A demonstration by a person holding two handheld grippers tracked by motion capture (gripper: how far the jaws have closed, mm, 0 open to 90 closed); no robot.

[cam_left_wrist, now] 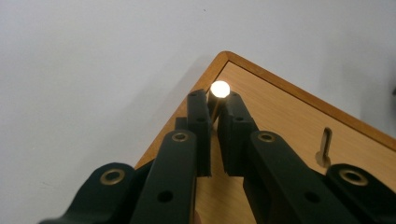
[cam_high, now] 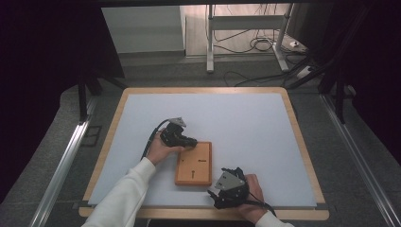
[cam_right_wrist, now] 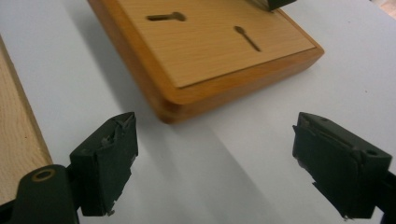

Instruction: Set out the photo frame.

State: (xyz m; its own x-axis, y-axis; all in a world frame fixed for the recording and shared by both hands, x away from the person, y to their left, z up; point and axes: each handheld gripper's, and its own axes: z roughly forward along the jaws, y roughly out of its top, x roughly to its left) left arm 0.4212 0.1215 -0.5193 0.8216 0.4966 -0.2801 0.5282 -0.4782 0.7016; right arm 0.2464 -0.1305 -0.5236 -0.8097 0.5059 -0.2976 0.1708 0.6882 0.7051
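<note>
We pinch a small round-headed metal pin (cam_left_wrist: 219, 89) in our left gripper (cam_left_wrist: 214, 105) at the corner of the flat orange wooden board (cam_high: 194, 164); our right gripper (cam_right_wrist: 215, 140) waits wide open nearby. Next, we judge, a straight lift or push.

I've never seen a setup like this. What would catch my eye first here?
Probably the orange-brown wooden board lying on the pale table mat, with keyhole-shaped slots cut in its top. At its far left corner the left claw is pinched on a small pin with a shiny round head. The right claw sits wide open just short of the board's near corner.
</note>
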